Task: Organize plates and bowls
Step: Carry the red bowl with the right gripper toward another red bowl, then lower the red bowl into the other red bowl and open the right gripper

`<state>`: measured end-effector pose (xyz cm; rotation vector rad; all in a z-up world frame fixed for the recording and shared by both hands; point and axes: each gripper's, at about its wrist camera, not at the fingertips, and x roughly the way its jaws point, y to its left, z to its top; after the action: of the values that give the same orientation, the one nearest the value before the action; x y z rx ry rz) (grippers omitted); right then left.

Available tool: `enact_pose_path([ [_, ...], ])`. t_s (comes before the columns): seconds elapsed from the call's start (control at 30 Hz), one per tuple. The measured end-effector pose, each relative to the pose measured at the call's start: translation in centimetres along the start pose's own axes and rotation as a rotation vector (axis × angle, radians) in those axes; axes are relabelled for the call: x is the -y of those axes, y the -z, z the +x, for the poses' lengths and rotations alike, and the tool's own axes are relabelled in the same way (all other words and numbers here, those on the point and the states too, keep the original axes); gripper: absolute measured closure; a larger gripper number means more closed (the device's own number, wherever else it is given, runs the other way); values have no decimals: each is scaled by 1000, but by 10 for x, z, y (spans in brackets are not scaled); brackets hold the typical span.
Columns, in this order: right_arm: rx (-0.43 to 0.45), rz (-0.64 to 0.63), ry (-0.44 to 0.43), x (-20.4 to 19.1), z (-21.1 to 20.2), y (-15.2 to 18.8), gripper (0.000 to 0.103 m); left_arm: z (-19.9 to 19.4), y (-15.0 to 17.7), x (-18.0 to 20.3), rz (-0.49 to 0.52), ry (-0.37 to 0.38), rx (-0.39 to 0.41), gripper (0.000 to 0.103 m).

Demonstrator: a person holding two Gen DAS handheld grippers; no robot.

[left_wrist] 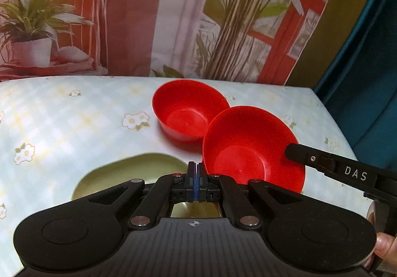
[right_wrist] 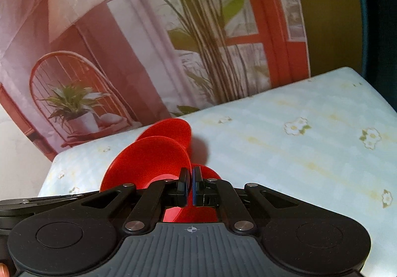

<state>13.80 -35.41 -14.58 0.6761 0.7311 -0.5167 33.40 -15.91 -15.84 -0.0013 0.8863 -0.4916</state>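
My left gripper [left_wrist: 196,167] is shut and empty, held above a green plate [left_wrist: 129,172] that lies on the table under it. My right gripper [right_wrist: 190,174] is shut on the rim of a red bowl [right_wrist: 148,160] and holds it tilted above the table; this held bowl [left_wrist: 248,150] and the right gripper's finger [left_wrist: 310,157] also show in the left wrist view. A second red bowl [left_wrist: 188,108] stands on the table just behind the held one; it shows in the right wrist view [right_wrist: 171,128] too.
The table wears a pale floral cloth [left_wrist: 74,123]. A printed backdrop [left_wrist: 124,16] hangs right behind the table's far edge. A blue curtain [left_wrist: 367,66] hangs past the right edge. The cloth [right_wrist: 297,153] stretches on to the right of the bowls.
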Motion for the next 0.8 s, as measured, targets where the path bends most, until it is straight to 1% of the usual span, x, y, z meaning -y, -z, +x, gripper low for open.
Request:
enact_pose_path([
  [0.17, -18, 6, 14, 7, 8, 10, 100, 8, 0, 2, 20, -20, -28, 102],
  [0.23, -27, 14, 14, 9, 11, 13, 99, 11, -1, 2, 22, -16, -34, 102],
  [0.53, -38, 29, 37, 17, 16, 14, 99, 20, -1, 7, 58, -28, -56, 102],
  [0.67, -42, 24, 48, 18, 17, 15, 99, 21, -2, 7, 48, -6, -61, 101],
  [0.8, -43, 15, 60, 17, 18, 15, 99, 21, -2, 8, 56, -10, -60, 101],
])
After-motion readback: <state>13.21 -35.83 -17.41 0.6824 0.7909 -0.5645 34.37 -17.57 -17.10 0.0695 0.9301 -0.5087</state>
